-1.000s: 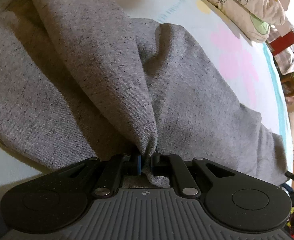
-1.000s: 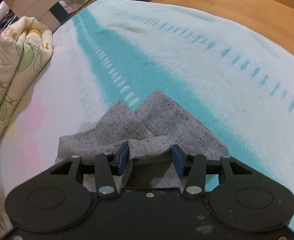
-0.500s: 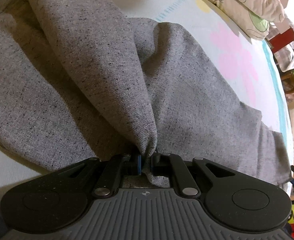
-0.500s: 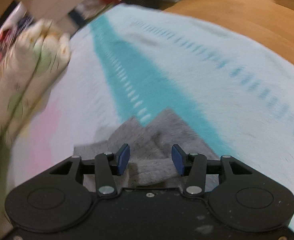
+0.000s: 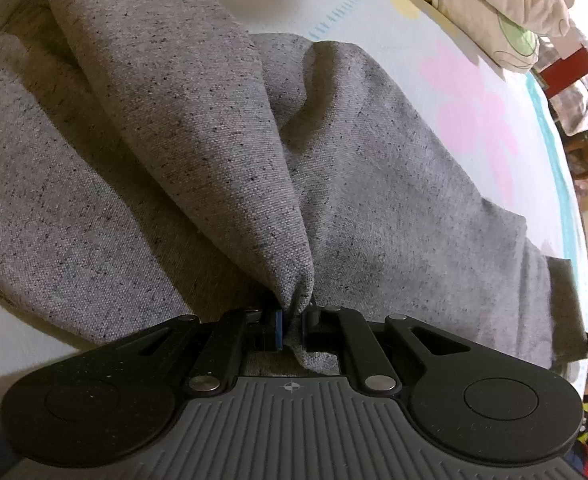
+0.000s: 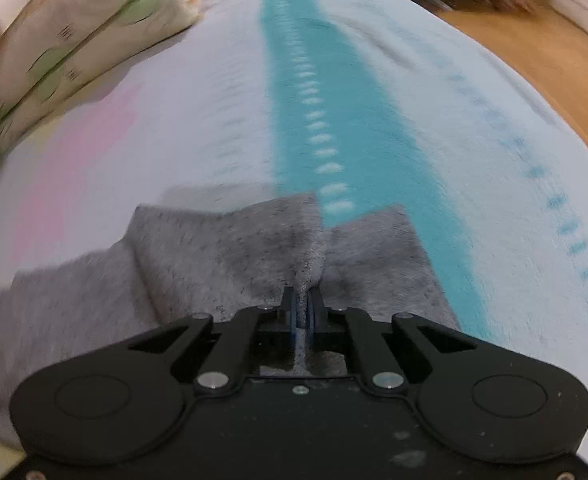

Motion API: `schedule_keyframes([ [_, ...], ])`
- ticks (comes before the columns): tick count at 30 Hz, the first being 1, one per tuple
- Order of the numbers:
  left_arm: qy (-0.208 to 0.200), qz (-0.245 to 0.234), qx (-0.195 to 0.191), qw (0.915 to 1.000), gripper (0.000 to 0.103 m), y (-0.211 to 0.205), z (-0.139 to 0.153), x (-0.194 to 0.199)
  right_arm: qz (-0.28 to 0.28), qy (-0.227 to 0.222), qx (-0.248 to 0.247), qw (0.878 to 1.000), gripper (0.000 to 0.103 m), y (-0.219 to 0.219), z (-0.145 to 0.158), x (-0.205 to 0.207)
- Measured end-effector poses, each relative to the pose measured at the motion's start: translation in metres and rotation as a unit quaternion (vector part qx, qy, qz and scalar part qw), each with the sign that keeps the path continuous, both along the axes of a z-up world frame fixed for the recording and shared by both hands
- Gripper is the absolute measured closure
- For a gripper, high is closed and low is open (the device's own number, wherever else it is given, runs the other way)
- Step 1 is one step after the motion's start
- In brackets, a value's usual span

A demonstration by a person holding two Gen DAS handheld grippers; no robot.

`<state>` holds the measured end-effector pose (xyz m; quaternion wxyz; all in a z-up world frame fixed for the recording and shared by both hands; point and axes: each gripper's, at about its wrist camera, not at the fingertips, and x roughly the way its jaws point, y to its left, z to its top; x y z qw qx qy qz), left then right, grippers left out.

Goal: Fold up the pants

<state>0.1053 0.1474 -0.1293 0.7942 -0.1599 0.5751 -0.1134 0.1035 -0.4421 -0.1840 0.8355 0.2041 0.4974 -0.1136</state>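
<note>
Grey speckled pants (image 5: 198,132) lie spread on a bed. In the left wrist view my left gripper (image 5: 293,322) is shut on a pinched ridge of the pants' fabric, which rises in a fold away from the jaws. In the right wrist view my right gripper (image 6: 304,314) is shut on the leg ends of the pants (image 6: 230,248), with the cloth bunched between the blue pads. The two cuff corners spread out past the jaws on the bed.
The bed cover (image 6: 414,92) is pale with a teal stripe (image 6: 314,92) and pink flowers (image 5: 478,124). A rolled floral quilt (image 6: 74,36) lies along the far edge, also in the left wrist view (image 5: 486,4). Wooden floor (image 6: 542,44) lies beyond the bed.
My right gripper has closed from open onto the pants' leg ends and swung, so the teal stripe now runs straight ahead. My left gripper keeps its hold, barely moved.
</note>
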Motion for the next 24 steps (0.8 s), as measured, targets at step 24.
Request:
schedule_keyframes([
  [24,-0.017,-0.057,-0.014,0.9981,0.094,0.008,0.048,-0.001,0.016,0.008,-0.122,0.992,0.097,-0.009,0.047,-0.026],
])
